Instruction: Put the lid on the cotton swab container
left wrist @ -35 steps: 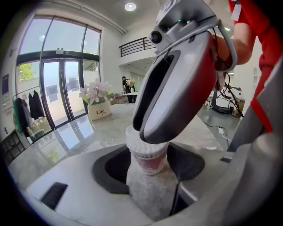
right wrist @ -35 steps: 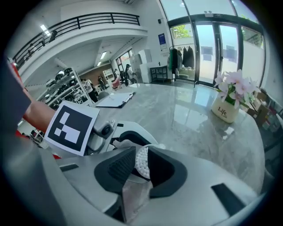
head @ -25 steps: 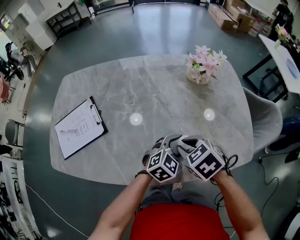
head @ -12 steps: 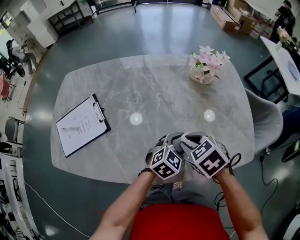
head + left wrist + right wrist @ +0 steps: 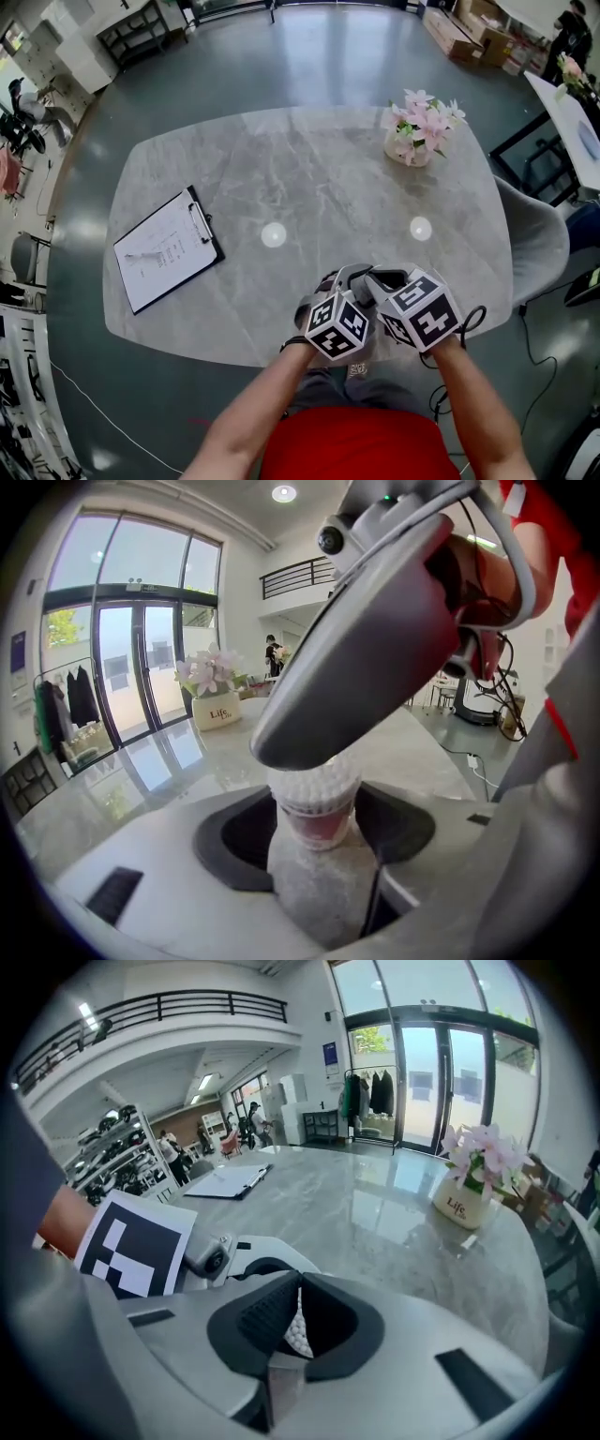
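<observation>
Here left tongs (image 5: 319,844) grip the cotton swab container (image 5: 317,803), right tongs (image 5: 295,1321) just closed empty above it.

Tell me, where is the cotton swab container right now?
In the left gripper view, the cotton swab container sits upright between the jaws of the left gripper, above the marble table, the flower pot far behind it.
</observation>
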A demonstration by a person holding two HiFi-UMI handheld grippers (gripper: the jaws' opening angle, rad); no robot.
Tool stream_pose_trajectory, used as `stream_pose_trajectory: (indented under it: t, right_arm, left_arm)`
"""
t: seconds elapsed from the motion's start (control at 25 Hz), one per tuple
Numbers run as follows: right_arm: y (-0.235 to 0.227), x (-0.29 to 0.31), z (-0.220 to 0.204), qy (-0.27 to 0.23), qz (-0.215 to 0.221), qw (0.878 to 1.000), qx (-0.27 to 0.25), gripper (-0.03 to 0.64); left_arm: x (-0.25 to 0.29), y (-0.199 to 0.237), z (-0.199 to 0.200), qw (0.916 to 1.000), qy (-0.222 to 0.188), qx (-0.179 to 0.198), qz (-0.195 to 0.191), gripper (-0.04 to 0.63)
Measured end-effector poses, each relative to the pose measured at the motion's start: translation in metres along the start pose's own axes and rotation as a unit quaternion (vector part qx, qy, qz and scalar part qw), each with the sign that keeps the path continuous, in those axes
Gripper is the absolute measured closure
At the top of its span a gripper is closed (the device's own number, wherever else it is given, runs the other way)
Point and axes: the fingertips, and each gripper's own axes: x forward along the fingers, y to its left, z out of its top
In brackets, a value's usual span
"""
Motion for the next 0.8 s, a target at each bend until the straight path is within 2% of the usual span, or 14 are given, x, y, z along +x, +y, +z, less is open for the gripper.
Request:
stream_pose_trajectory:
  t: [0.2, 0.32, 0.6, 0.8]
  right_arm:
    - [0.012, 0.005, 0.003, 0.015, 0.008, 0.999, -0.027, 0.606]
    - [0.017, 0.006, 0.005, 0.017, -0.006, 0.998, -0.056, 0.604]
    - [0.002, 0.002, -0.003, -0.005, -0.005, 1.000, -0.029, 0.600]
    - [-0.002, -0.002, -0.006, -0.033, 0.001, 0.999, -0.004, 0.598]
  left_arm:
    - [-0.003, 0.002, 0.000, 1.0000, 0.005, -0.006, 0.005, 0.302]
    - [-0.003, 0.002, 0.001, 0.9998, 0.013, -0.011, 0.003, 0.301]
    - [0.005, 0.000, 0.002, 0.9998, 0.020, 0.004, 0.007, 0.304]
    - [0.009, -0.003, 0.005, 0.9998, 0.018, 0.000, 0.003, 0.304]
